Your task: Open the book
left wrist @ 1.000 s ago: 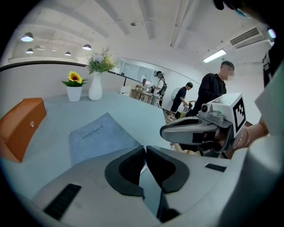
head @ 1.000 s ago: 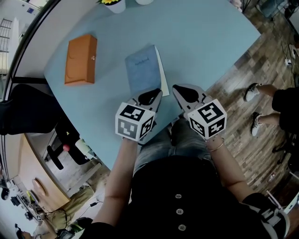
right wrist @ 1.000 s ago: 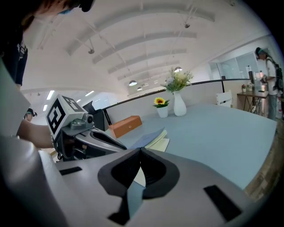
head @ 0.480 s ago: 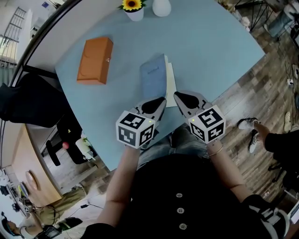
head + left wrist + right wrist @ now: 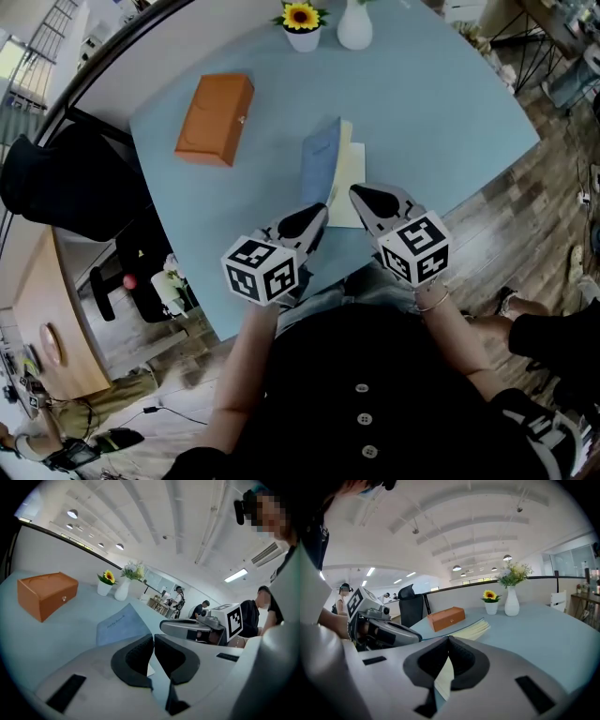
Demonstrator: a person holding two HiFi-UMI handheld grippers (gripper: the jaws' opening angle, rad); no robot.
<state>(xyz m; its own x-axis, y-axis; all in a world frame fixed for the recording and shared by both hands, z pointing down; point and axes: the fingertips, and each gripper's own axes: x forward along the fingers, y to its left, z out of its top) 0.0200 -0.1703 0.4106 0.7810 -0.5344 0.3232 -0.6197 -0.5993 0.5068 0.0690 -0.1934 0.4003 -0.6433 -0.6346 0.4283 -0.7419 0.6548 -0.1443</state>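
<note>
Both my tongs are closed: left tongs (image 5: pixel 314 214) pinching the blue cover (image 5: pixel 319 155), right tongs (image 5: pixel 361 195) at the pages (image 5: pixel 349 180). Cover's just lifted, more cream showing, so the book (image 5: pixel 330 169) is opening.

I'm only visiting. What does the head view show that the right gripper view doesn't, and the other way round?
Only the head view shows the person's lap, the wooden floor, and the right gripper seen from outside and above.
Only the right gripper view shows a ceiling lamp and, from close behind, that gripper's jaws closed on the cream pages.
Both views show the table, orange box, sunflower pot and white vase. Both also show the left gripper holding up the book's blue cover.
</note>
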